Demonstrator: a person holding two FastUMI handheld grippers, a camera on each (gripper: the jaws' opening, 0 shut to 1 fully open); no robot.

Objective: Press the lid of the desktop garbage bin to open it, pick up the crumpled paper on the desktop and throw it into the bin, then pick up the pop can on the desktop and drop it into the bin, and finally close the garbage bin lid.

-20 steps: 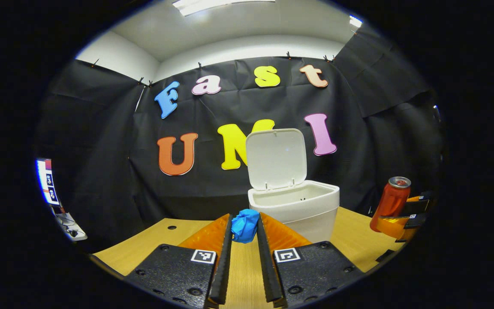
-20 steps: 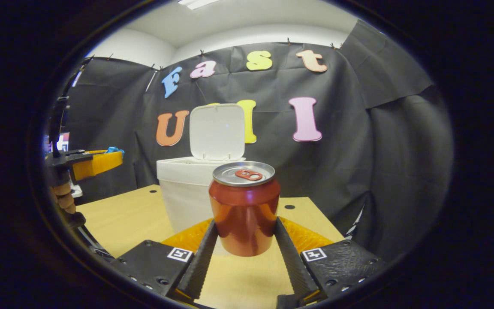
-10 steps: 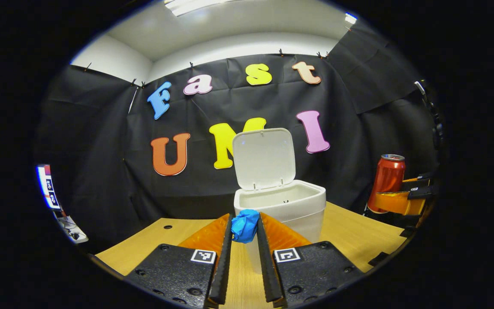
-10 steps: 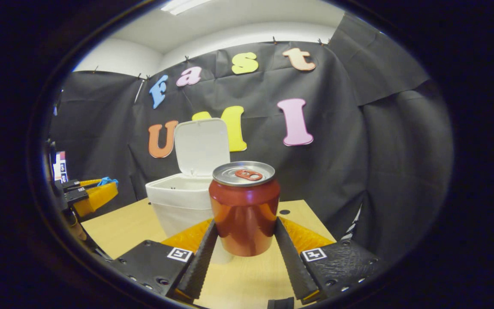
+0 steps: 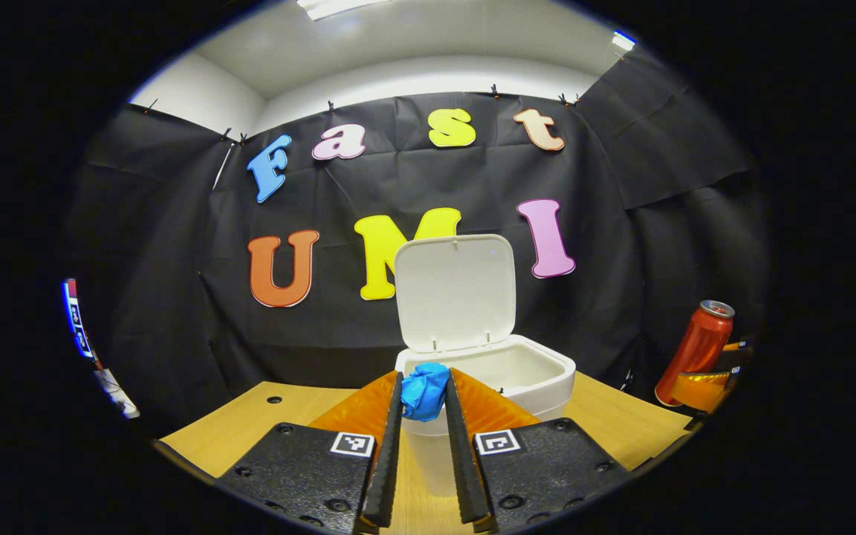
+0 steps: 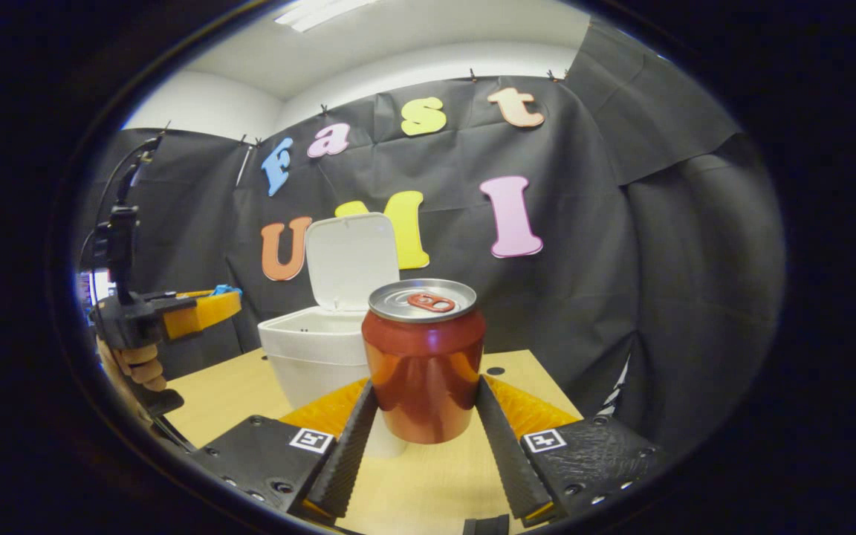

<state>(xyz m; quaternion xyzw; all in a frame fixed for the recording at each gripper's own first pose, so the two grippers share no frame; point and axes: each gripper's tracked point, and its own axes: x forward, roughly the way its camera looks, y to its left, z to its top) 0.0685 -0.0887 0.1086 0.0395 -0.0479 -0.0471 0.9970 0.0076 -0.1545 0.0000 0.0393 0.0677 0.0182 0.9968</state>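
The left gripper has its jaws closed on the crumpled paper, a blue wad pinched between the fingertips, creased and slightly glossy. Compared with half a second ago it has come closer to the garbage bin: the paper now sits at the near rim, overlapping the white opening, where before the bin stood a little to the right. The lid stands upright at the back, hinged open, and the inside of the bin looks pale and bare as far as it can be seen.

The right gripper has its jaws closed on the pop can, upright, red and shiny with a silver top and a red pull tab. Its grip looks unchanged. It is held above the wooden bench, to the right of the bin. In the right gripper view the left gripper stands higher than half a second ago, with the hand holding it visible beneath.
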